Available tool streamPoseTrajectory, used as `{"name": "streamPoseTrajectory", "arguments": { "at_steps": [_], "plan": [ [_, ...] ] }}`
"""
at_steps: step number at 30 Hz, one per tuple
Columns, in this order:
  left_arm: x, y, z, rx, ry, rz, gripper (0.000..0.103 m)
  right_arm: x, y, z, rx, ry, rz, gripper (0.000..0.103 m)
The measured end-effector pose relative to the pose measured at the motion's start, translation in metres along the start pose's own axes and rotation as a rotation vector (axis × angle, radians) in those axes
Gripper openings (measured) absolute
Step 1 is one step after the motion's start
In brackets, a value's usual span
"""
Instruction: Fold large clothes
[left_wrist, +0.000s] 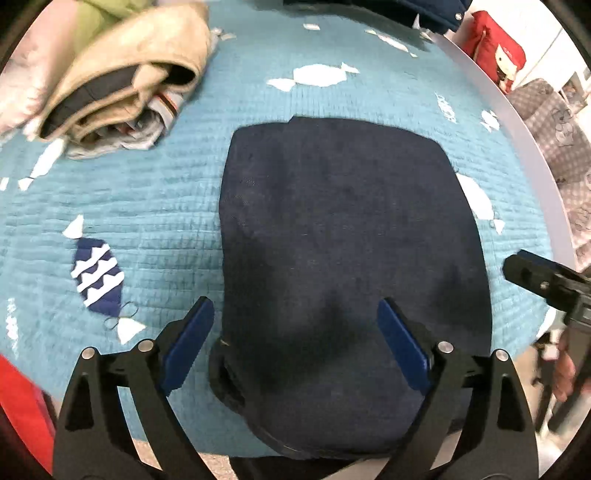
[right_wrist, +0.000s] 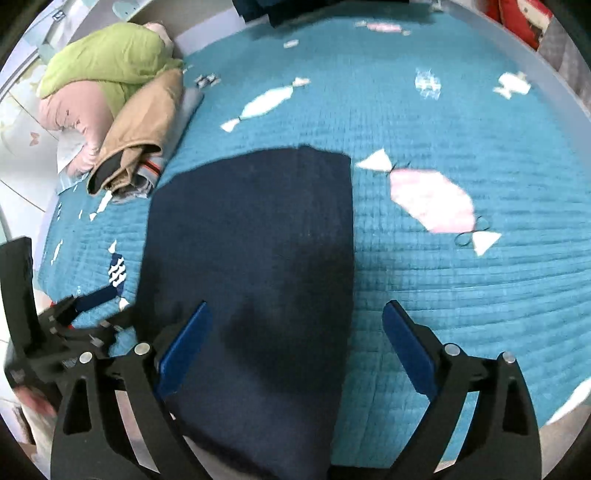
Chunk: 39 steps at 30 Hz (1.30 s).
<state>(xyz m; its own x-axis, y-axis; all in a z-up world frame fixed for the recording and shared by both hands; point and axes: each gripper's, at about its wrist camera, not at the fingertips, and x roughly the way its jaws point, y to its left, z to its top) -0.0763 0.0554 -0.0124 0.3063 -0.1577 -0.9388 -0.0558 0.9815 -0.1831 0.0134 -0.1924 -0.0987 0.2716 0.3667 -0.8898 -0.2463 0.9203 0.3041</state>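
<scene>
Both tools wide open, nothing between the pads. Left gripper (left_wrist: 295, 345) hangs over the near end of the dark navy folded garment (left_wrist: 343, 258); right gripper (right_wrist: 297, 349) sits over that garment's right edge (right_wrist: 258, 277), one blue pad above cloth, the other above bare quilt.

Garment lies flat as a tidy rectangle on the teal quilted bed cover with fish and candy appliqués (left_wrist: 147, 206), near edge at the bed's near side, far edge roughly mid-cover.

Far left: stack of folded clothes, tan jacket on top (left_wrist: 122, 85), with a green and pink bundle (right_wrist: 107, 62) behind it. More dark fabric at the far edge, too cropped to identify.

My read: this fold looks finished and released. Next move probably either one more halving or a transfer to the far-left stack; either needs both grippers to pinch through all layers at the near corners, else the fold opens on lift.
</scene>
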Motion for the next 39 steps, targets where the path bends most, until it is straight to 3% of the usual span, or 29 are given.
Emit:
{"name": "streamPoseTrajectory", "arguments": {
  "at_steps": [3,6,7,8,10,11,12,13,14,15,17,21,25,28,31,33,36,37,39],
  "plan": [
    [0.020,0.028,0.006,-0.040,0.043,-0.068,0.091,0.028,-0.009,0.001,-0.004,0.053,0.023,0.090],
    [0.044,0.047,0.009,-0.078,0.104,-0.202,0.090,0.053,-0.021,-0.002,0.022,0.119,0.162,0.090],
    [0.053,0.052,0.009,-0.096,0.125,-0.261,0.090,0.064,-0.025,-0.004,0.045,0.141,0.257,0.090],
    [0.067,0.056,0.007,-0.123,0.157,-0.365,0.091,0.073,-0.027,-0.007,0.071,0.143,0.325,0.092],
    [0.072,0.057,0.004,-0.127,0.112,-0.413,0.090,0.075,-0.026,-0.010,0.070,0.096,0.337,0.091],
    [0.070,0.054,0.003,-0.115,0.110,-0.406,0.077,0.073,-0.024,-0.009,0.072,0.085,0.326,0.088],
    [0.067,0.051,0.003,-0.091,0.104,-0.374,0.064,0.069,-0.025,-0.008,0.093,0.081,0.303,0.072],
    [0.062,0.050,0.003,-0.064,0.091,-0.340,0.043,0.061,-0.029,-0.007,0.125,0.075,0.322,0.056],
    [0.060,0.054,0.003,-0.080,0.081,-0.350,0.029,0.053,-0.031,-0.005,0.150,0.060,0.368,0.049],
    [0.059,0.059,0.004,-0.104,0.080,-0.377,0.025,0.045,-0.029,-0.003,0.153,0.048,0.391,0.043],
    [0.056,0.066,0.007,-0.142,0.075,-0.424,0.018,0.030,-0.012,0.006,0.092,0.016,0.393,0.038],
    [0.035,0.058,0.020,-0.103,0.003,-0.400,0.016,0.003,0.026,0.031,0.012,-0.048,0.434,0.033],
    [-0.013,0.070,0.051,-0.112,-0.122,-0.404,0.015,-0.034,0.066,0.075,-0.082,-0.117,0.506,0.032],
    [-0.086,0.092,0.089,-0.070,-0.254,-0.357,0.015,-0.057,0.097,0.121,-0.116,-0.154,0.607,0.032],
    [-0.144,0.116,0.127,-0.044,-0.332,-0.294,0.016,-0.063,0.139,0.177,-0.140,-0.193,0.710,0.032],
    [-0.179,0.143,0.171,-0.050,-0.377,-0.202,0.016,-0.050,0.171,0.217,-0.127,-0.204,0.759,0.032],
    [-0.195,0.183,0.226,-0.086,-0.386,-0.042,0.018,-0.011,0.219,0.269,-0.122,-0.215,0.775,0.036],
    [-0.194,0.193,0.237,-0.086,-0.383,0.015,0.026,0.005,0.232,0.278,-0.127,-0.210,0.751,0.046],
    [-0.180,0.226,0.265,-0.161,-0.393,0.276,0.073,0.043,0.261,0.301,-0.165,-0.172,0.535,0.067]
  ]
}}
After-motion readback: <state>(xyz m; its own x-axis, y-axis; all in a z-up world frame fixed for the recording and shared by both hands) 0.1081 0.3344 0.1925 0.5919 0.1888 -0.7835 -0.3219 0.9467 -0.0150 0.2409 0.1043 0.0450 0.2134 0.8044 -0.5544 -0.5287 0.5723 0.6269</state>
